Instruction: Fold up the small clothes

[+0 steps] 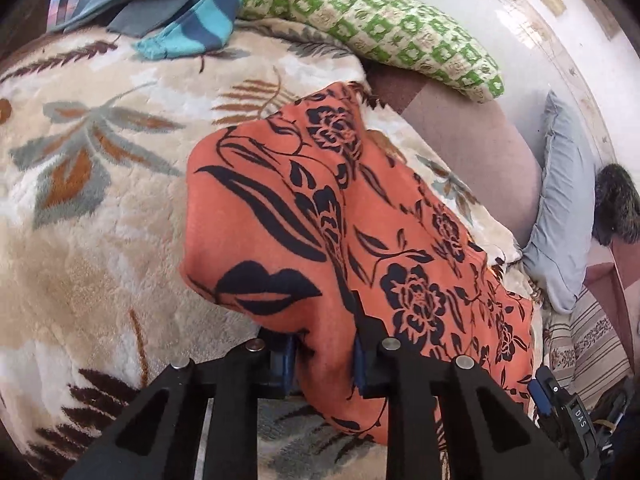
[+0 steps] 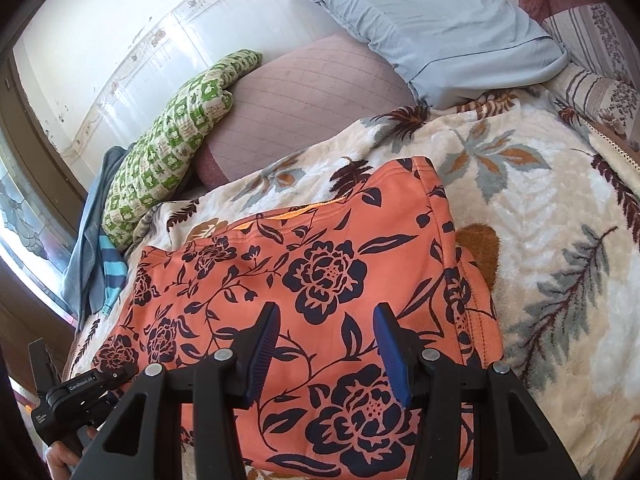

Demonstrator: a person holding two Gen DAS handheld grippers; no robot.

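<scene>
A cream leaf-patterned blanket (image 2: 540, 216) covers the bed, and the orange floral garment (image 2: 320, 280) lies spread on it, one side raised in a fold. Behind sit a mauve quilted cushion (image 2: 304, 100), a pale blue pillow (image 2: 432, 28), a green checked cloth (image 2: 168, 136) and striped blue clothes (image 1: 192, 20). The left gripper (image 1: 324, 364) is clamped on the garment's lifted edge, cloth bunched between its blue pads. The right gripper (image 2: 324, 352) hovers over the garment, jaws spread wide, holding nothing.
</scene>
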